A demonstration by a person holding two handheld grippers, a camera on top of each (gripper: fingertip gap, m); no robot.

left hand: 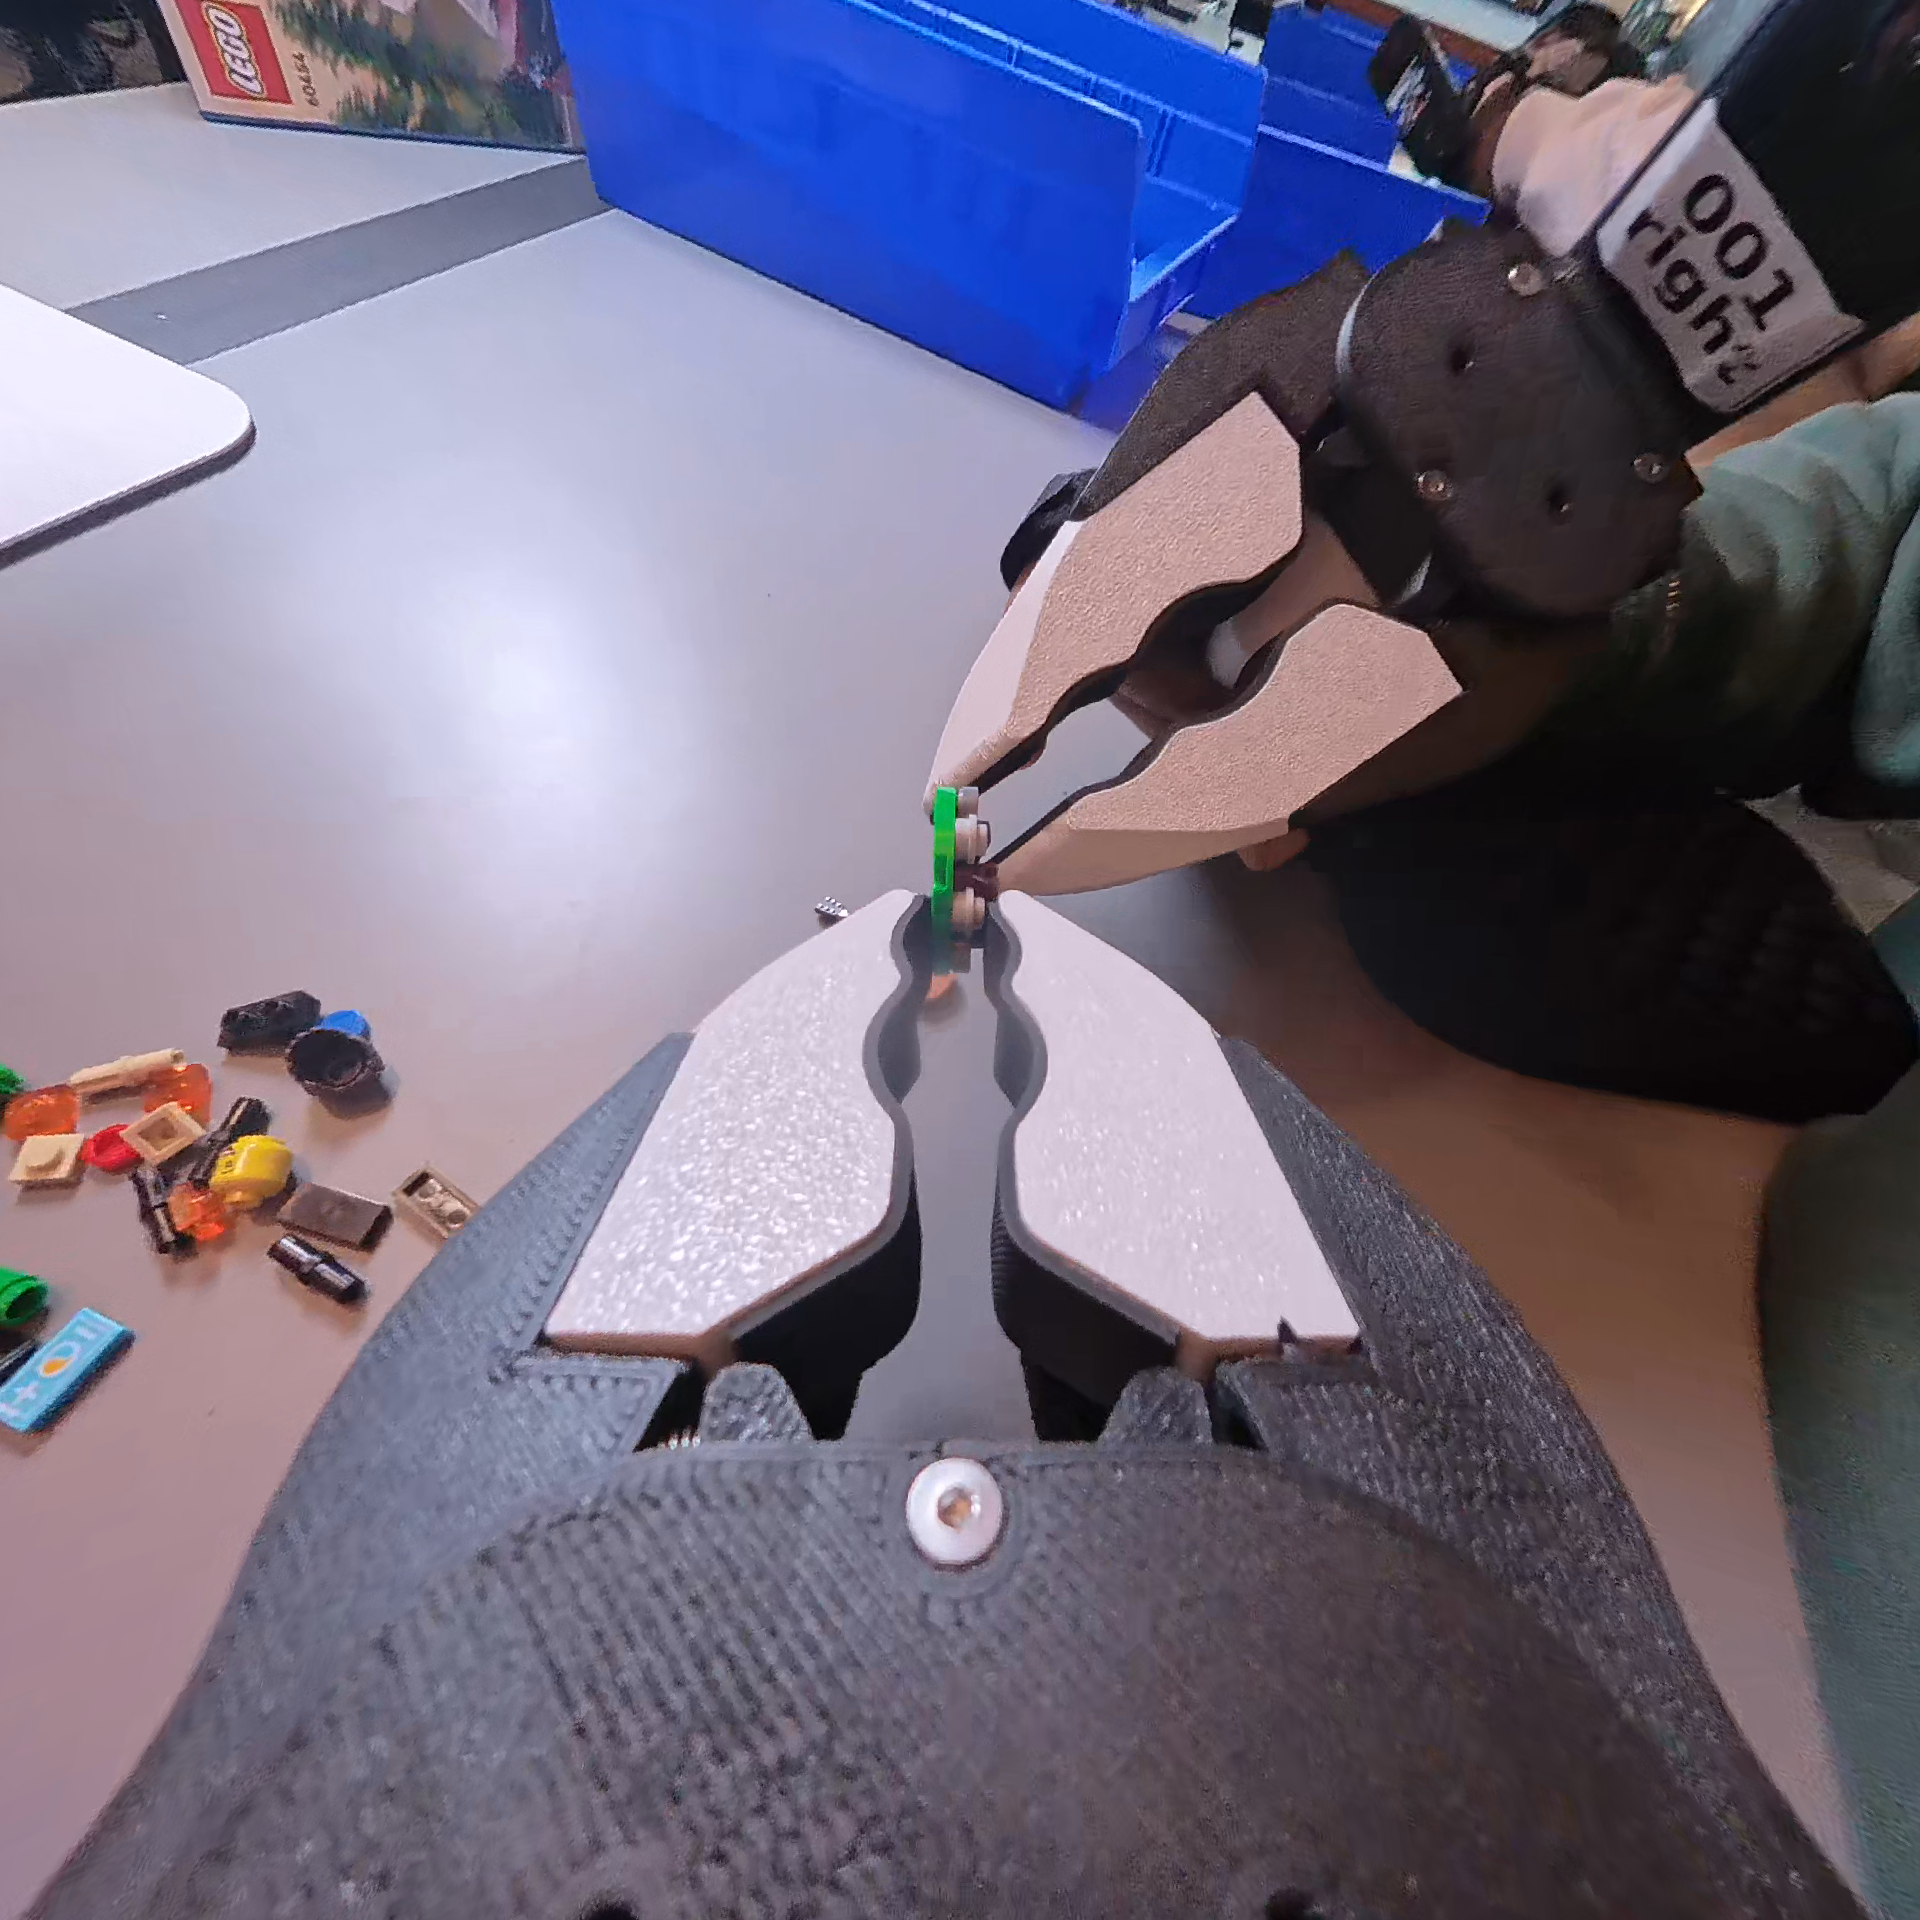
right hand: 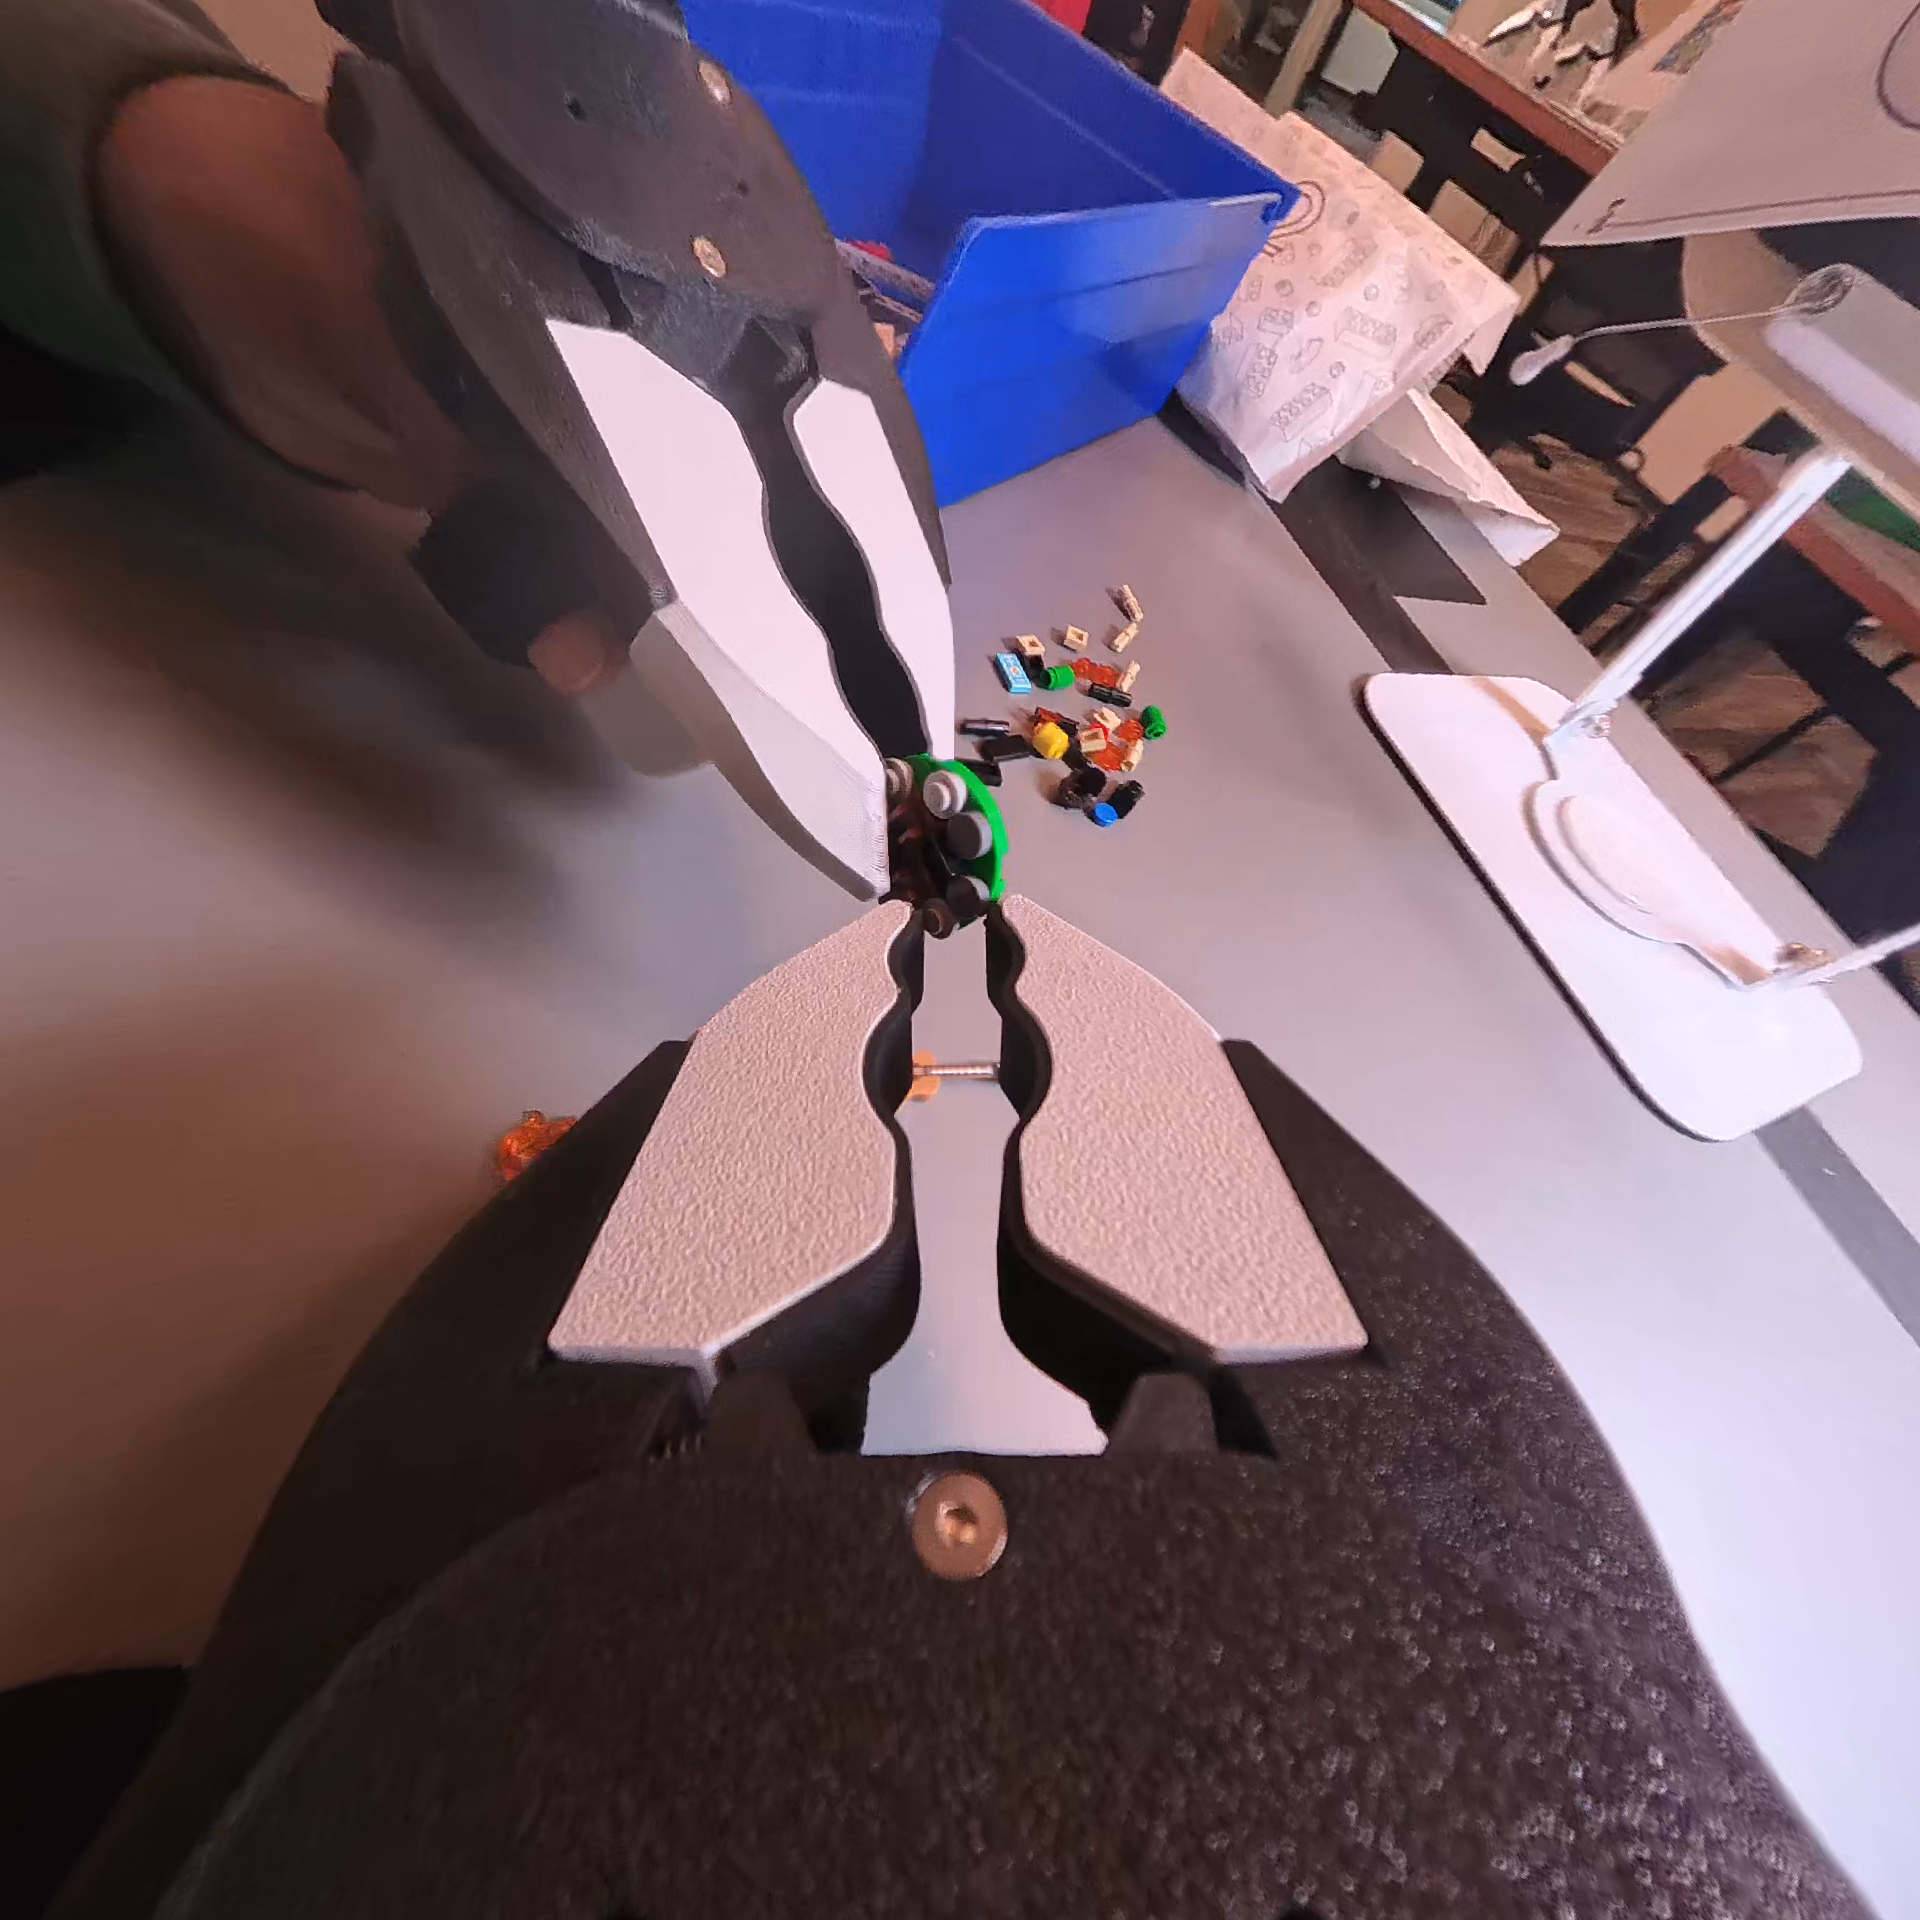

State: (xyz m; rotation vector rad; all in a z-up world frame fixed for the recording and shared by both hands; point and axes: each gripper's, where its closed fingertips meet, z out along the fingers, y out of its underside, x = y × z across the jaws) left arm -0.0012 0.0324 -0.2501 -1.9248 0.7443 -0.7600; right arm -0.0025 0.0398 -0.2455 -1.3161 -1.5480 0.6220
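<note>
- Grey table is carrying everything; blue bin is sitting at the far side, a white lamp base at the right of the right wrist view.
- Loose bricks are lying in a heap on the table, left of the left claw, well apart from both claws.
- Left claw is pinching the green round plate by its near edge, on edge above the table, so the studded face is turned toward the other claw.
- Right claw is nearly closed at the plate's small round pieces; one fingertip is touching a dark piece, firm grip unclear.
</note>
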